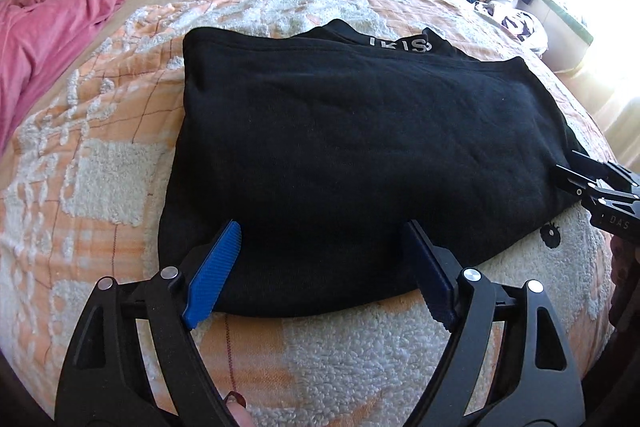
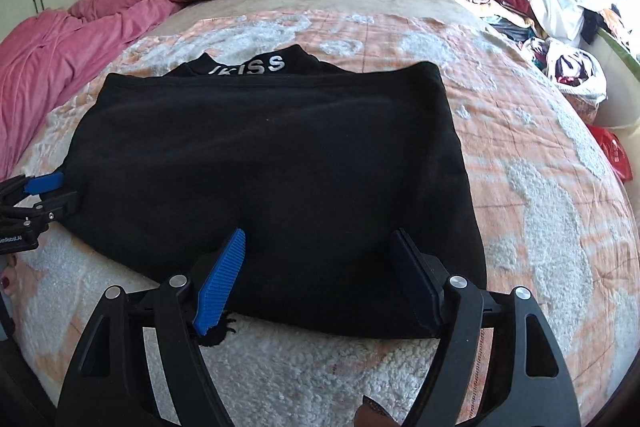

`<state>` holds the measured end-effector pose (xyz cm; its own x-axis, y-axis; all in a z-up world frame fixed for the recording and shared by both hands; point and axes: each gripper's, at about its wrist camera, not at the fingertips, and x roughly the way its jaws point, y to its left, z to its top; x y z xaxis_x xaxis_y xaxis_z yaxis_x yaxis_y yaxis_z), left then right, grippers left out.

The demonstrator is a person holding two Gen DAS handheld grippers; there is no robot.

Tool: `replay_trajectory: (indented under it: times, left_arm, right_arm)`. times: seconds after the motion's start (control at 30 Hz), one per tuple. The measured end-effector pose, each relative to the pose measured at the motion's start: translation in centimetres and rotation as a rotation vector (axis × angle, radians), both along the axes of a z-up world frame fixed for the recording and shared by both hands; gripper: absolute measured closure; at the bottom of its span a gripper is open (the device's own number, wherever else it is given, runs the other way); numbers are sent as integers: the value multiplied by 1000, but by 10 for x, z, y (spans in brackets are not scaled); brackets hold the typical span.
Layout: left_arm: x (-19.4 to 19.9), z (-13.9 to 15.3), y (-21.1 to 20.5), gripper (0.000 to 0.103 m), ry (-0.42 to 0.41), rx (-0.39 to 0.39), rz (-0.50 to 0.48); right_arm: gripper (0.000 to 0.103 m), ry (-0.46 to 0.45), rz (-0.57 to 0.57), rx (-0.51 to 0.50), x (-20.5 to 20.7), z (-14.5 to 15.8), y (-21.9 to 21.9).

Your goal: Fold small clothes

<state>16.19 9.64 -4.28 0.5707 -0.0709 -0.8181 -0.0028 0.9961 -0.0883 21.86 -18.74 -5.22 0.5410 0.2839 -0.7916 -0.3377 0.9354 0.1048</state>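
Both wide-open, empty: left hand-held gripper (image 1: 320,269) and right hand-held gripper (image 2: 320,277) straddle the near edge of the half-folded black cloth top (image 1: 340,131); next, pinch it and fold again.

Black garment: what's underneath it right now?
The black garment lies on the orange-and-white blanket, which shows all around it. A lettered band pokes out from under its far edge; whatever else is underneath is covered.
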Motion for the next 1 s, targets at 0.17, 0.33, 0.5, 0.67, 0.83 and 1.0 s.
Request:
replay_trajectory:
  times: [0.17, 0.33, 0.5, 0.67, 0.83, 1.0]
  left_arm:
    - [-3, -2, 1, 28, 3, -17, 2]
    - [-6, -5, 1, 28, 2, -24, 5]
    - [-10, -1, 7, 28, 11, -74, 0]
    - [-17, 31, 31, 28, -78, -163, 29]
    - [-12, 53, 46, 29, -138, -246, 47]
    - [9, 59, 32, 29, -127, -277, -10]
  right_arm:
    - [27, 7, -25, -6, -9, -6, -6]
    - [27, -3, -43, 1, -16, -9, -9]
    - [25, -7, -47, 17, -17, -8, -11]
    - [25, 5, -64, 61, -17, -3, -17]
    - [26, -63, -46, 128, -26, 16, -18]
    - [25, -118, 13, 132, -29, 28, -7]
